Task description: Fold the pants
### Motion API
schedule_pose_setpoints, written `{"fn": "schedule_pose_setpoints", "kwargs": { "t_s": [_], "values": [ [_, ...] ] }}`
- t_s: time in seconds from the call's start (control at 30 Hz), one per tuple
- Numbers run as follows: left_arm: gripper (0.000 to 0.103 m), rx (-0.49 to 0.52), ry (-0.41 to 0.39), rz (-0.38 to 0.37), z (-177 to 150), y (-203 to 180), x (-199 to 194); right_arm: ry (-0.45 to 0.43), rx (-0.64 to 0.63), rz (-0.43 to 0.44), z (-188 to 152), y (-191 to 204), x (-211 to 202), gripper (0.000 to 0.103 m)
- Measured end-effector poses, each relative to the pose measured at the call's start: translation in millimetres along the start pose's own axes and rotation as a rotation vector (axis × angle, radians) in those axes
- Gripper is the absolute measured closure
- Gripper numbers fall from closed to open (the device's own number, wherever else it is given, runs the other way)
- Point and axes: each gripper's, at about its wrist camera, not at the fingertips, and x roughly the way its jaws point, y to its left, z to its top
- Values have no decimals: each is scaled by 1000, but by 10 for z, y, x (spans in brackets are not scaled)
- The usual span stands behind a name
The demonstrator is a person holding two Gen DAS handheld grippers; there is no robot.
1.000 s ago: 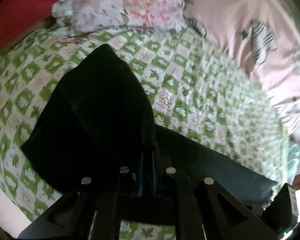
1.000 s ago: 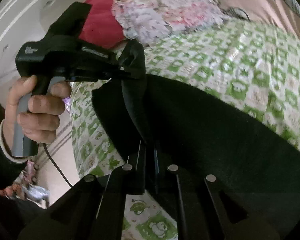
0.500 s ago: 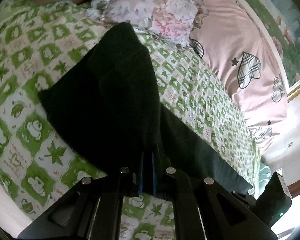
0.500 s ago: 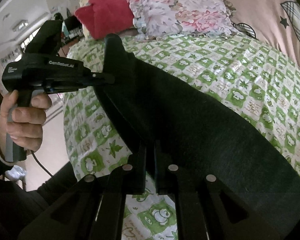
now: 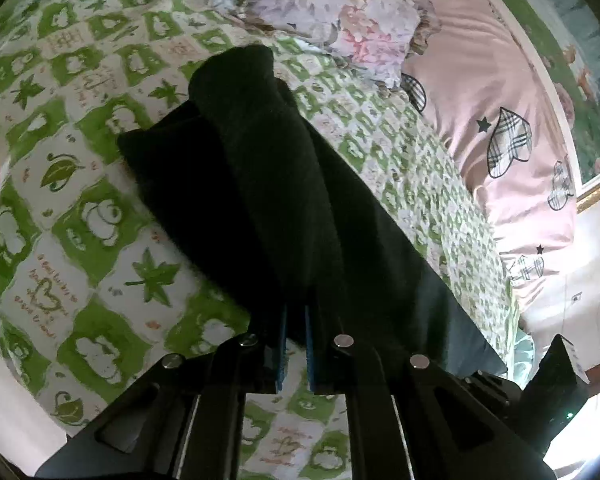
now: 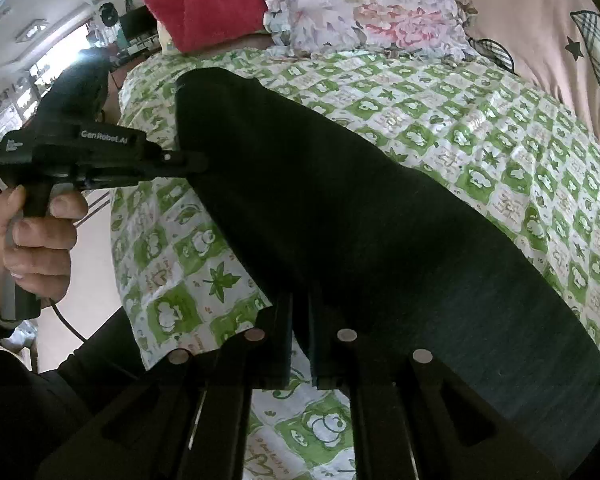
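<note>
The pants (image 5: 284, 200) are dark and lie folded lengthwise across the bed (image 5: 80, 220), which carries a green-and-white checked cover. In the left wrist view a raised fold of the cloth runs from the near edge up toward the pillow (image 5: 340, 20); the lower layer spreads out flat to the left and right of it.

Left claw (image 5: 295, 344): jaws set to a narrow gap, blue pads facing each other. The near edge of the pants sits between the pads at their tips. Whether the pads press on the cloth cannot be told; below the tips the bed cover shows through the gap.

In the right wrist view the left claw (image 6: 196, 160) appears at the left side, held by a hand (image 6: 36, 240) on its grip, with a dark sleeve and a cable below. Its tips meet the left edge of the pants (image 6: 360, 220), near the far corner.

Right claw (image 6: 299, 340): jaws set to a narrow gap; they have just been opening slightly. The near edge of the pants lies between the tips; the bed cover shows in the gap lower down. Firm grip cannot be confirmed.

Beyond the pants: a red cushion (image 6: 212, 4), the floral pillow (image 6: 360, 8) and a pink quilt (image 6: 540, 20) at the far right
</note>
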Motion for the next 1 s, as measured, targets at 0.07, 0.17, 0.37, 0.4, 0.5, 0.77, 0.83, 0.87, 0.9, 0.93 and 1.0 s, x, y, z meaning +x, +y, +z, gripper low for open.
{"fn": "schedule_pose_setpoints", "kwargs": {
  "t_s": [0.07, 0.17, 0.37, 0.4, 0.5, 0.77, 0.83, 0.87, 0.9, 0.93, 1.0],
  "values": [
    [94, -1, -5, 7, 1, 34, -25, 3, 4, -1, 10, 7, 3, 91],
    [93, -6, -15, 17, 10, 73, -86, 6, 8, -1, 20, 20, -4, 88],
    [74, -9, -25, 41, 18, 154, -233, -17, 49, 56, 25, 8, -85, 85],
    [72, -11, -25, 41, 19, 164, -258, -22, 54, 61, 33, 7, -92, 85],
    [62, -13, -25, 45, 25, 184, -305, -38, 81, 77, 66, -17, -130, 74],
    [38, -69, -3, 59, 112, 246, -326, -96, 145, 123, 169, -133, -228, 64],
    [35, -84, 6, 70, 149, 267, -318, -109, 170, 132, 201, -186, -234, 64],
    [35, -91, 6, 71, 165, 271, -316, -114, 181, 135, 216, -212, -236, 64],
    [35, -95, 6, 76, 191, 275, -315, -120, 195, 137, 237, -250, -238, 64],
    [35, -96, 7, 88, 212, 271, -310, -125, 204, 134, 259, -282, -238, 64],
    [35, -102, 9, 103, 263, 276, -301, -136, 218, 114, 319, -354, -241, 65]
  ]
}}
